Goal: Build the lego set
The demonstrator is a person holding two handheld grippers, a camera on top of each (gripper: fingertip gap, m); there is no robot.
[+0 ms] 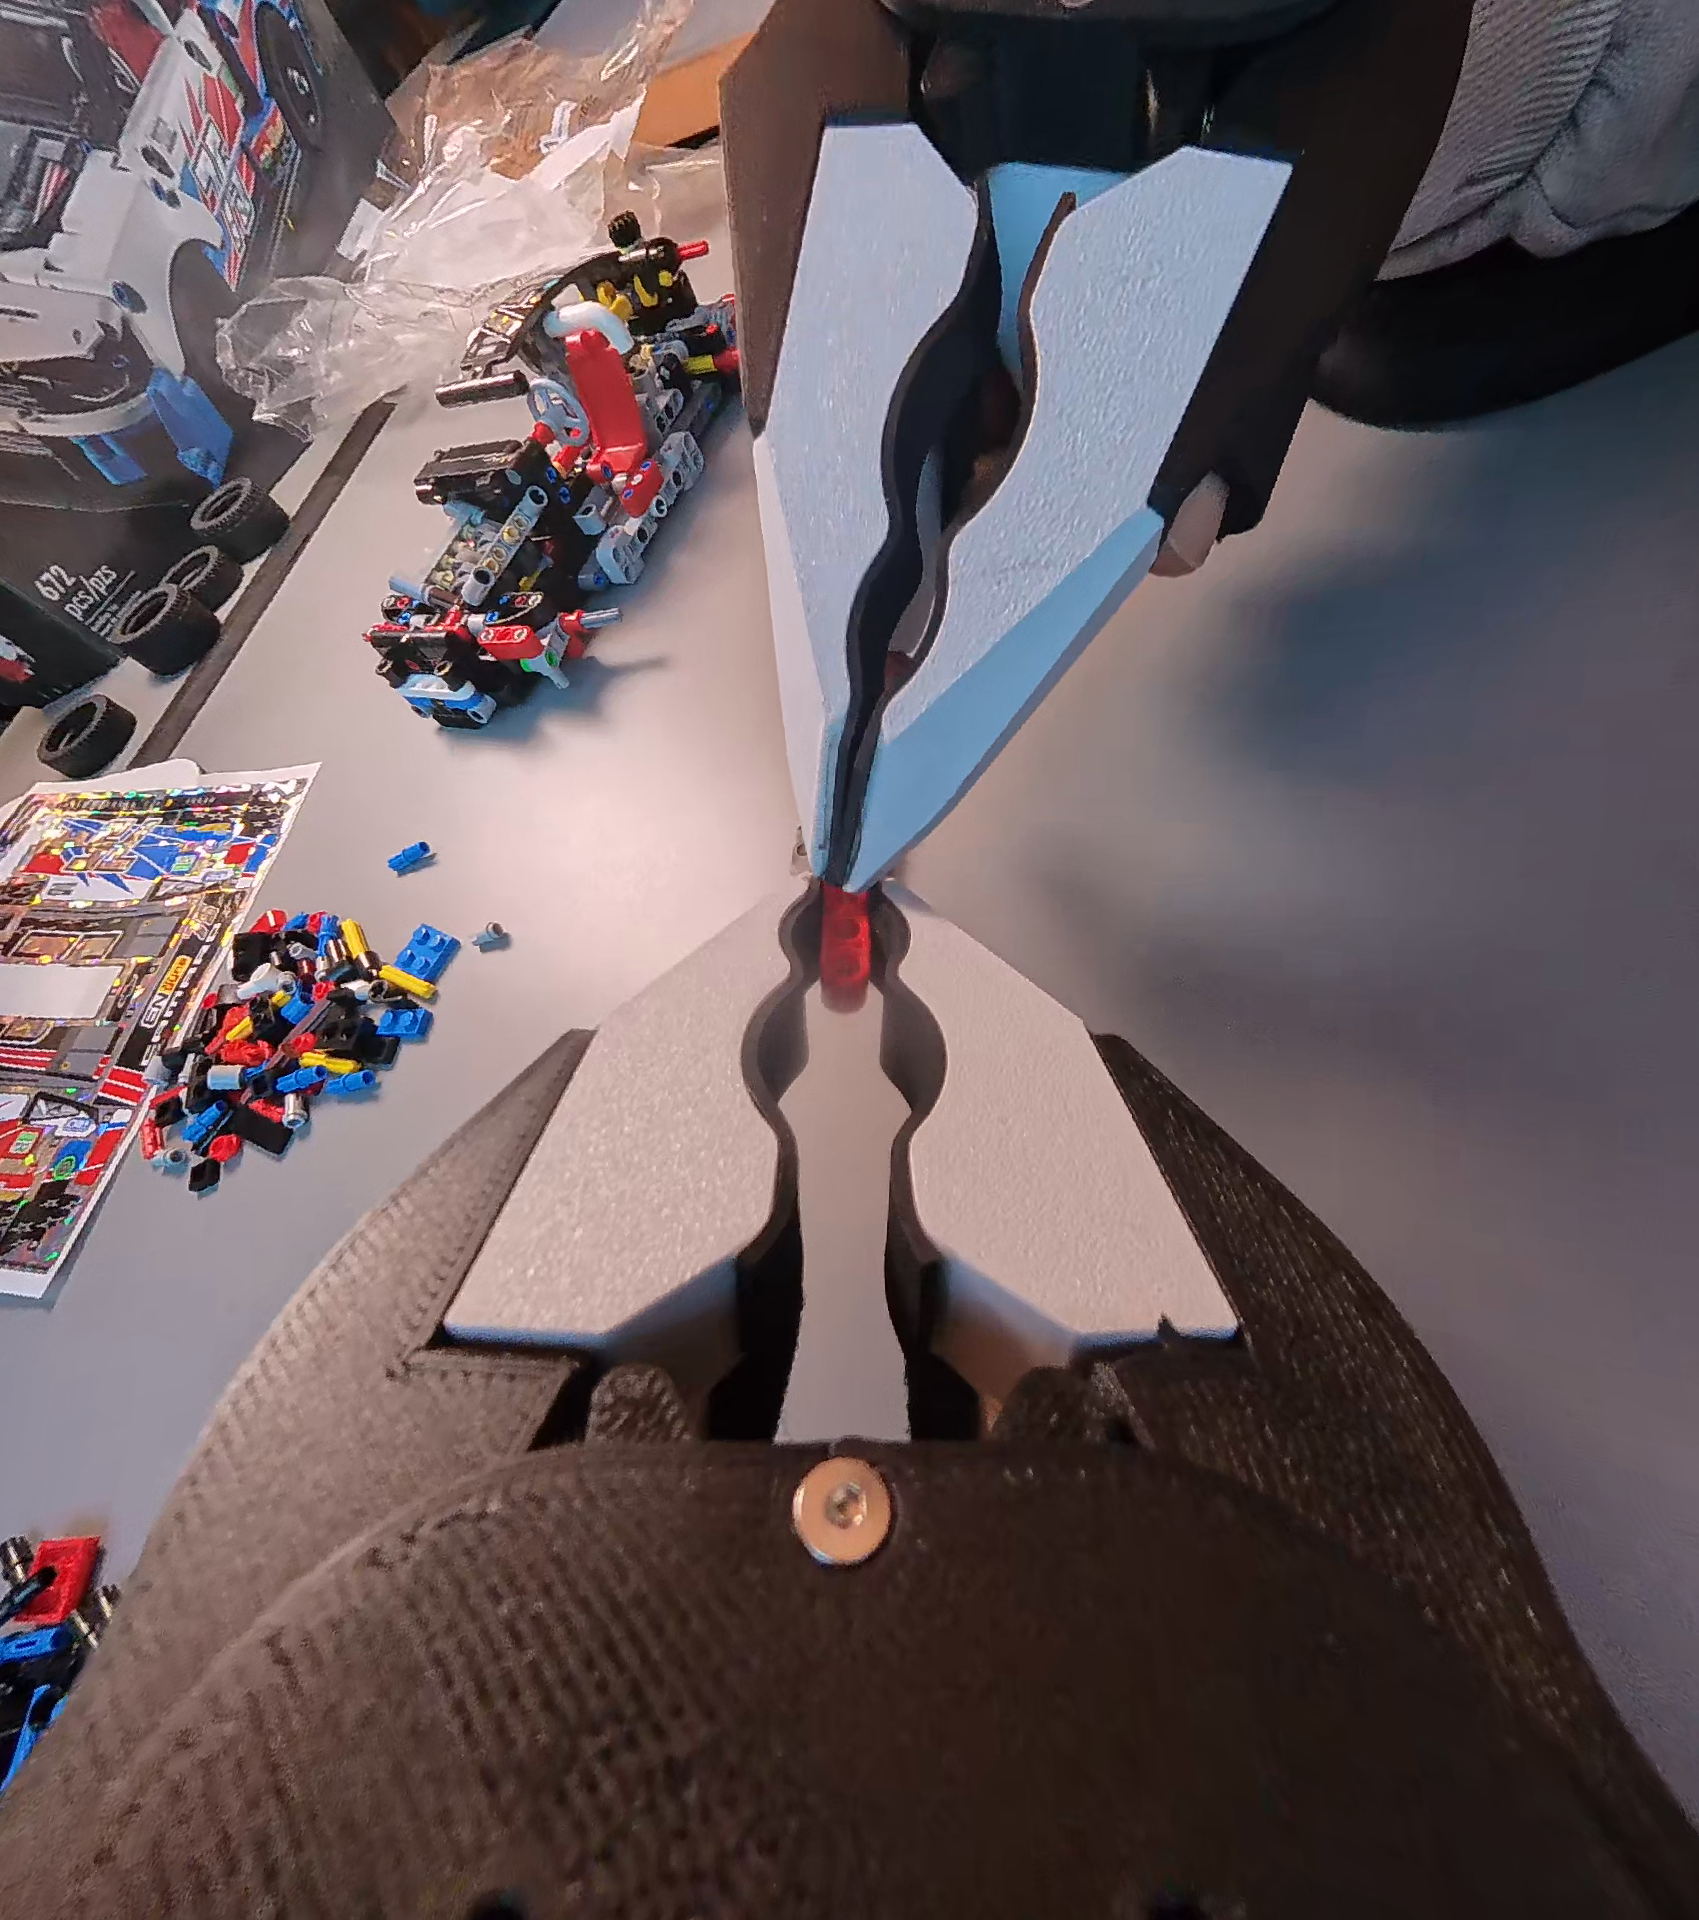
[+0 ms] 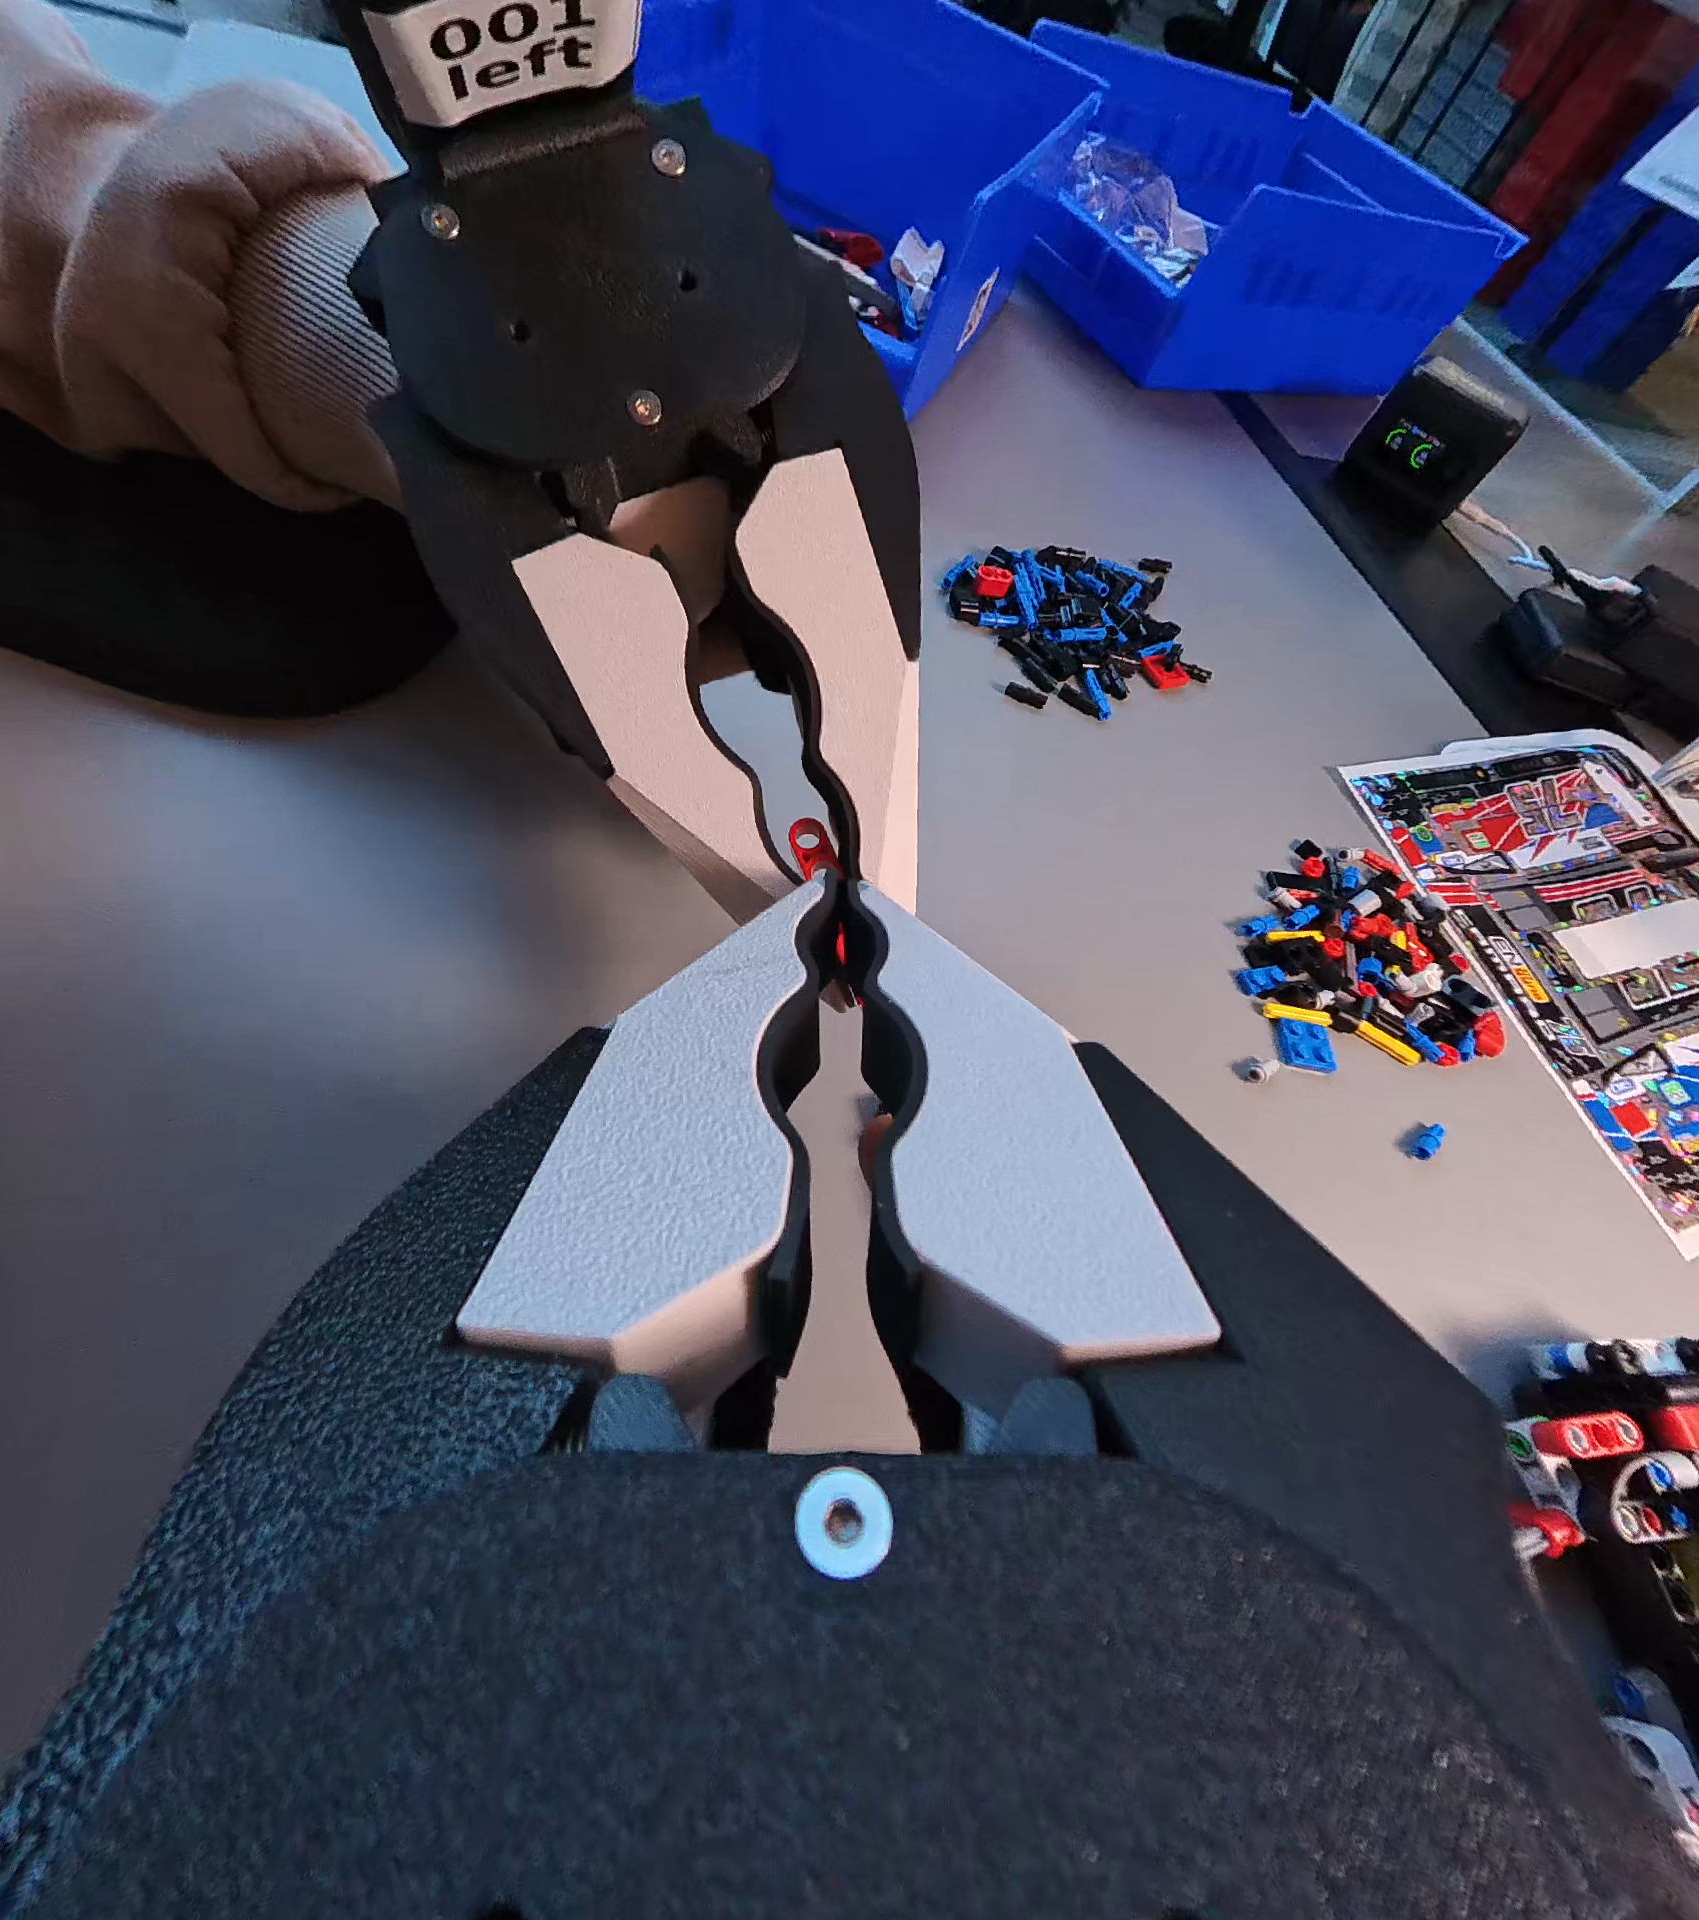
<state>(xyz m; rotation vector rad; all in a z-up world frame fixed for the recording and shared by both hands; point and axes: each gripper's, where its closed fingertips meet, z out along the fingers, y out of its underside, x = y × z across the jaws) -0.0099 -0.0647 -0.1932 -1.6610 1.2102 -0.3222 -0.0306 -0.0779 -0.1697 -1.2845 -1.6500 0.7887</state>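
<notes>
left gripper [image 1: 840,971]: grey fingers with wavy black pads, clamped on a small red holed lego beam [image 1: 842,948] right at the tips; probably so the beam's far end stayed exposed.
right gripper [image 2: 840,951]: fingers together, tip to tip with the left. A sliver of red showed between its pads; cannot tell if it gripped the beam or a separate part.
why nose-to-nose: judged as a mid-air mating or handover, each side bracing against the other's push.
chassis: half-built black, red and grey lego car frame [image 1: 554,468] at 11 o'clock in the left wrist view, well apart.
parts: mixed red, blue, yellow and black loose pieces [image 1: 305,1029] at 9 o'clock, beside the glittery sticker sheet [image 1: 45,1018]; within reach.
bins: blue plastic bins [image 2: 1292,260] at 1 o'clock in the right wrist view.
</notes>
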